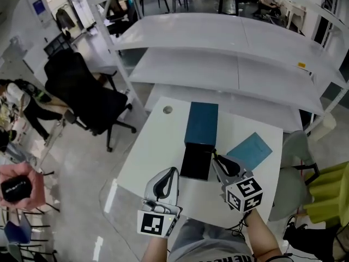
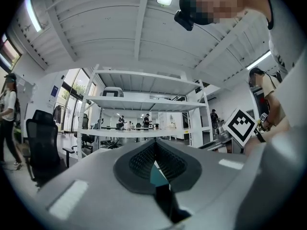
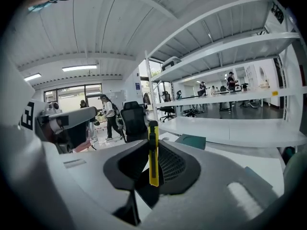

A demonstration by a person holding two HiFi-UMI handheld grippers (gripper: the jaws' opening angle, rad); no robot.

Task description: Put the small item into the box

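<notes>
A slim yellow utility knife (image 3: 153, 152) stands upright between the pads of my right gripper (image 3: 152, 145), which is shut on it. In the head view, that right gripper (image 1: 217, 159) hovers at the right edge of an open black box (image 1: 197, 162) on the white table (image 1: 155, 146). A teal box part (image 1: 202, 123) lies directly behind the black box. My left gripper (image 1: 172, 172) sits just left of the black box, jaws together and holding nothing. Through the left gripper (image 2: 154, 152), only a thin sliver of teal shows.
A flat teal lid or card (image 1: 249, 150) lies on the table right of the box. A round cable hole (image 1: 167, 109) is at the far left corner. White shelving (image 1: 229, 64) stands behind the table, a black office chair (image 1: 82, 91) to the left, and a green seat (image 1: 332, 192) to the right.
</notes>
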